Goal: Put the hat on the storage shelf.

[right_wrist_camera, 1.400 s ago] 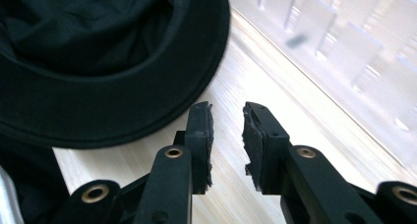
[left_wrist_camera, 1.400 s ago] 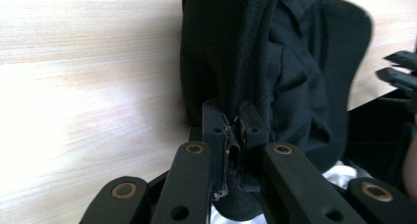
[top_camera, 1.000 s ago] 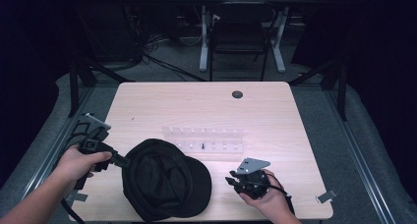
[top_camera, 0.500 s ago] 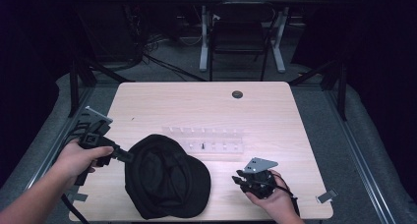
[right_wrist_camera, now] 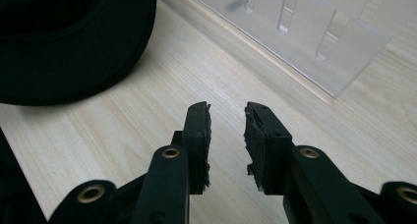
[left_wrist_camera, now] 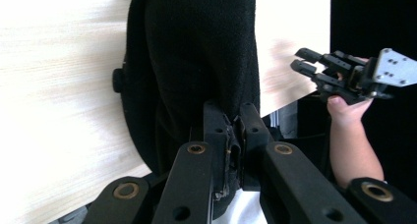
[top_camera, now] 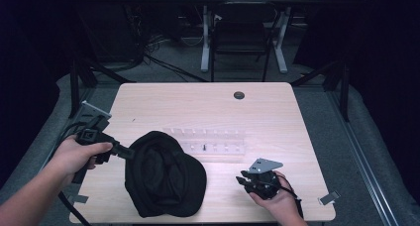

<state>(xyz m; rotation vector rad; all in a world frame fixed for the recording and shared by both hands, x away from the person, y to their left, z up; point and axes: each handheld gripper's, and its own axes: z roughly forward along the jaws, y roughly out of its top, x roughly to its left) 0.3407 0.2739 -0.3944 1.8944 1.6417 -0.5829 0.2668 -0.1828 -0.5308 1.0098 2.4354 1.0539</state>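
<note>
While one black cap (top_camera: 166,181) lies on the tabletop (top_camera: 277,117), left hand-held gripper (top_camera: 130,153) clamps its edge; right hand-held gripper (top_camera: 242,180) open, empty; one clear rack (top_camera: 213,141); no legible writing.

Cap (top_camera: 166,179): black cloth, matt, slightly fuzzy weave. Table (top_camera: 208,107): pale wood-grain top, smooth, low sheen. Rack (top_camera: 210,141): clear plastic, frosted look. Left gripper (left_wrist_camera: 235,121): black matt plastic, brass-coloured rivets. Right gripper (right_wrist_camera: 227,118): worn, ragged black pads; grey metal plate

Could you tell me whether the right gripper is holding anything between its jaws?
No, the right gripper has an empty gap between its jaws, above bare table.
</note>
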